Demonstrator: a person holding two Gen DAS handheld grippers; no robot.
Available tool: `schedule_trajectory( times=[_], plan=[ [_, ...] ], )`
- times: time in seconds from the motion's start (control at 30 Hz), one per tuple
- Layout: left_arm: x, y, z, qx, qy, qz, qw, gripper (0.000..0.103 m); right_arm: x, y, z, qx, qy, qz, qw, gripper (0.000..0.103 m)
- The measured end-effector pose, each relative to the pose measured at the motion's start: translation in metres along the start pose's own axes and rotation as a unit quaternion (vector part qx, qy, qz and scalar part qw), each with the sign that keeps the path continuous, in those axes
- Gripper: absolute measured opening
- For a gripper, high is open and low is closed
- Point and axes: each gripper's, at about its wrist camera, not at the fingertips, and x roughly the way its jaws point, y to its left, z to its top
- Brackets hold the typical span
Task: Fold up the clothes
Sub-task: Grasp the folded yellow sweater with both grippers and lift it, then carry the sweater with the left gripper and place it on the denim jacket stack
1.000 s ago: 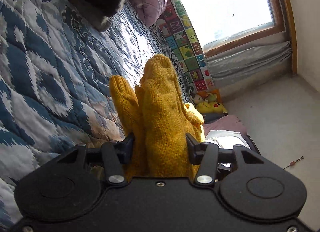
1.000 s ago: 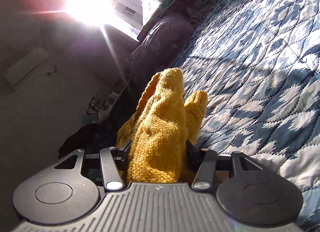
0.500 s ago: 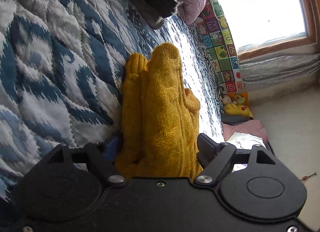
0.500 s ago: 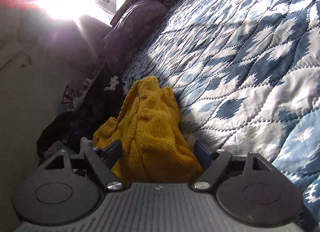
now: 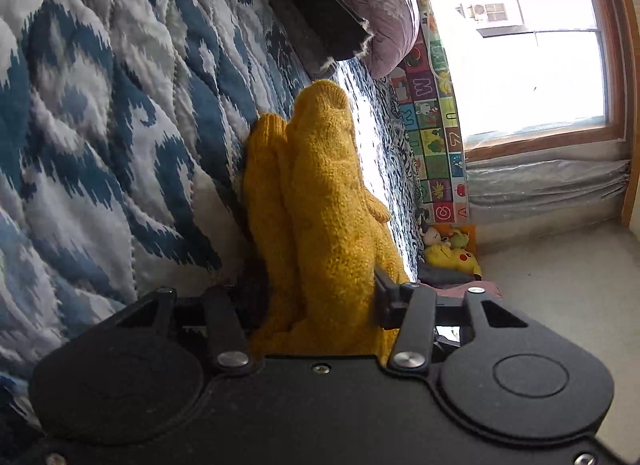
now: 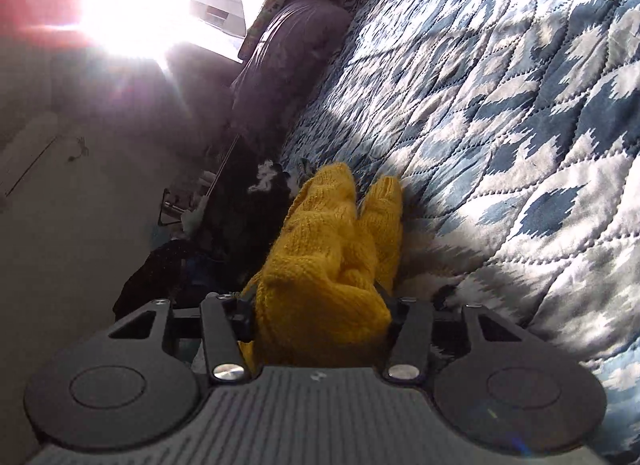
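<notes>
Yellow knit sweater (image 5: 320,201) is bunched into a long roll lying on the blue-and-white quilt (image 5: 100,105), its long axis running straight out from both tongs toward the purple pillow (image 5: 388,13) by the window. Left gripper (image 5: 316,297) is clamped on one bunch of it, right gripper (image 6: 320,305) is squeezed on another. Each bunch is two thick folds side by side.

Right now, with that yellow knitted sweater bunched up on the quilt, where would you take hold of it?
Probably where it is held: the yellow sweater bunches into thick ridges, and each set of jaws straddles one, coming in low along the quilt. The fat folds fill the gap.
</notes>
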Motion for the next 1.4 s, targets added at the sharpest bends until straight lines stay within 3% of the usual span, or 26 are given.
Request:
schedule_trajectory(
  times=[0.2,0.47,0.73,0.8,0.83,0.87,0.9,0.93,1.07,1.2,1.27,1.33,1.4],
  plan=[
    [-0.050,-0.013,0.041,0.001,-0.074,-0.056,0.9957,0.048,0.046,0.056,0.003,-0.031,0.032,0.082,0.996,0.051],
    [-0.116,-0.009,0.117,0.010,-0.197,-0.058,0.9787,0.048,0.158,0.140,-0.030,-0.059,0.120,0.164,0.977,0.051],
    [-0.145,-0.029,0.222,0.057,-0.278,-0.065,0.9566,0.049,0.262,0.233,-0.038,-0.092,0.157,0.247,0.952,0.051],
    [-0.130,-0.009,0.238,0.026,-0.273,0.005,0.9617,0.051,0.288,0.239,-0.041,-0.112,0.169,0.235,0.951,0.053],
    [-0.122,0.001,0.246,0.011,-0.270,0.040,0.9621,0.057,0.307,0.234,-0.048,-0.127,0.173,0.201,0.956,0.059],
    [-0.115,0.011,0.254,-0.005,-0.266,0.075,0.9611,0.060,0.327,0.222,-0.058,-0.121,0.192,0.152,0.962,0.060],
    [-0.104,0.024,0.257,-0.031,-0.255,0.125,0.9583,0.049,0.347,0.209,-0.070,-0.116,0.217,0.094,0.965,0.060],
    [-0.098,0.030,0.256,-0.039,-0.255,0.137,0.9564,0.050,0.366,0.196,-0.083,-0.111,0.242,0.034,0.963,0.060],
    [-0.094,0.020,0.252,-0.020,-0.278,0.145,0.9495,0.056,0.356,0.200,-0.094,-0.120,0.212,0.066,0.968,0.060],
    [-0.096,0.014,0.251,-0.003,-0.259,0.152,0.9537,0.064,0.336,0.211,-0.088,-0.151,0.191,0.055,0.968,0.063],
    [-0.109,0.002,0.237,0.010,-0.265,0.163,0.9504,0.066,0.327,0.215,-0.081,-0.168,0.172,0.050,0.969,0.066],
    [-0.119,-0.006,0.219,0.026,-0.275,0.167,0.9464,0.076,0.312,0.218,-0.076,-0.185,0.159,0.052,0.968,0.071],
    [-0.128,-0.011,0.200,0.040,-0.282,0.168,0.9438,0.076,0.286,0.217,-0.072,-0.214,0.152,0.050,0.964,0.072]
  ],
)
